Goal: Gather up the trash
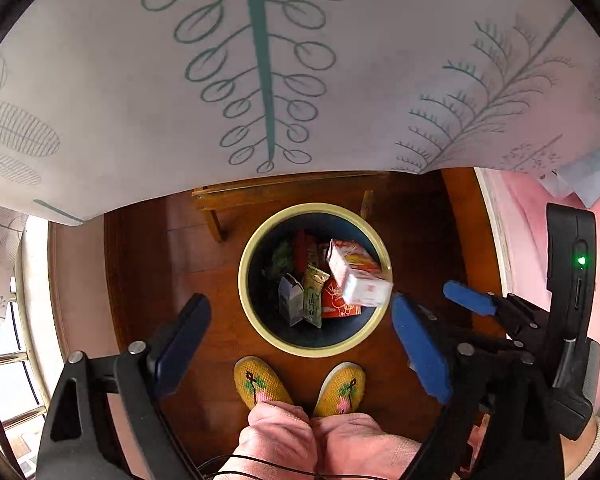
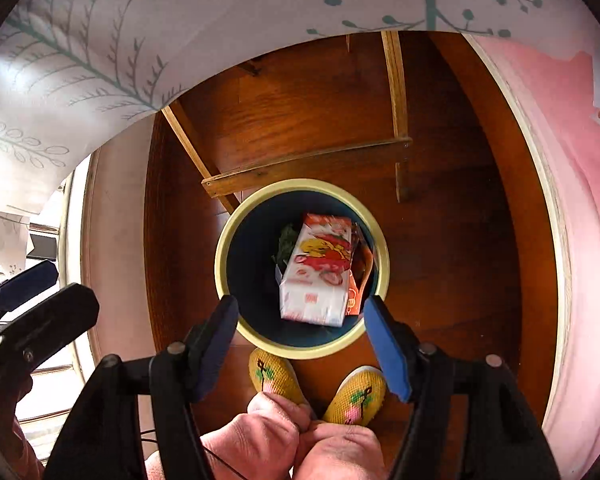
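A carton (image 2: 315,270) hangs mid-drop over the bin (image 2: 224,240), between the right tool's (image 2: 300,340) spread, empty fingers. The left tool (image 1: 300,336) is spread and empty too. Judged step: drop; next, find more trash.

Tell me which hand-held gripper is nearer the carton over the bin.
Right. The right hand-held gripper hangs open directly over the carton, fingers framing it. The left hand-held gripper is open too, off to the carton's left over the bin.

Left hand-held gripper (image 1: 300,340): black frame, blue finger pads (image 1: 420,344), silver screws. Right hand-held gripper (image 2: 300,344) matches. Person wears pink trousers (image 1: 312,440) and yellow embroidered slippers (image 1: 260,382).
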A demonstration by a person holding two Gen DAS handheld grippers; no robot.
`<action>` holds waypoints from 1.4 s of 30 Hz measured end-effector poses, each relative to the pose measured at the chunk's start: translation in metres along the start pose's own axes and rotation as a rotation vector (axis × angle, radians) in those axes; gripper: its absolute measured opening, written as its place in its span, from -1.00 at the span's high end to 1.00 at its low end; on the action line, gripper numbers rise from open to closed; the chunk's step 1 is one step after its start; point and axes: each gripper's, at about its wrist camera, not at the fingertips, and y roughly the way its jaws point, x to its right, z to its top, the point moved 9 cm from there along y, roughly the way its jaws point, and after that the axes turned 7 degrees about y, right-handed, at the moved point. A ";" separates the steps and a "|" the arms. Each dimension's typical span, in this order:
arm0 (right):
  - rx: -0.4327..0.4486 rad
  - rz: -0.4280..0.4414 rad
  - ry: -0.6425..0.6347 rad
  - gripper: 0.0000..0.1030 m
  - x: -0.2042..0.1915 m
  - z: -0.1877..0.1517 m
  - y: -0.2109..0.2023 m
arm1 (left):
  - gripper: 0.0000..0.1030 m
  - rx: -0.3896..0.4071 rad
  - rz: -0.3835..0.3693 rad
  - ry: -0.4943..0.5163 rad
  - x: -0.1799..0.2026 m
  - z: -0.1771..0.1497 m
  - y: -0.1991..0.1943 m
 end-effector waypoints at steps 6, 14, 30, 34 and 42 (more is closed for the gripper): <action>0.012 0.029 -0.004 -0.33 0.001 0.008 -0.005 | -0.90 0.020 0.035 -0.004 -0.015 0.001 -0.001; 0.045 0.033 0.010 -0.33 0.002 0.015 -0.020 | -0.90 0.029 0.059 -0.022 -0.022 0.006 -0.020; 0.089 0.022 -0.013 -0.35 -0.020 0.028 -0.094 | -0.90 0.046 0.067 -0.042 -0.025 0.023 -0.108; 0.110 0.026 -0.027 -0.35 -0.030 0.031 -0.127 | -0.90 0.072 0.072 -0.037 -0.022 0.029 -0.144; 0.181 0.046 -0.033 -0.35 -0.044 0.038 -0.204 | -0.90 0.181 0.095 -0.013 -0.013 0.048 -0.227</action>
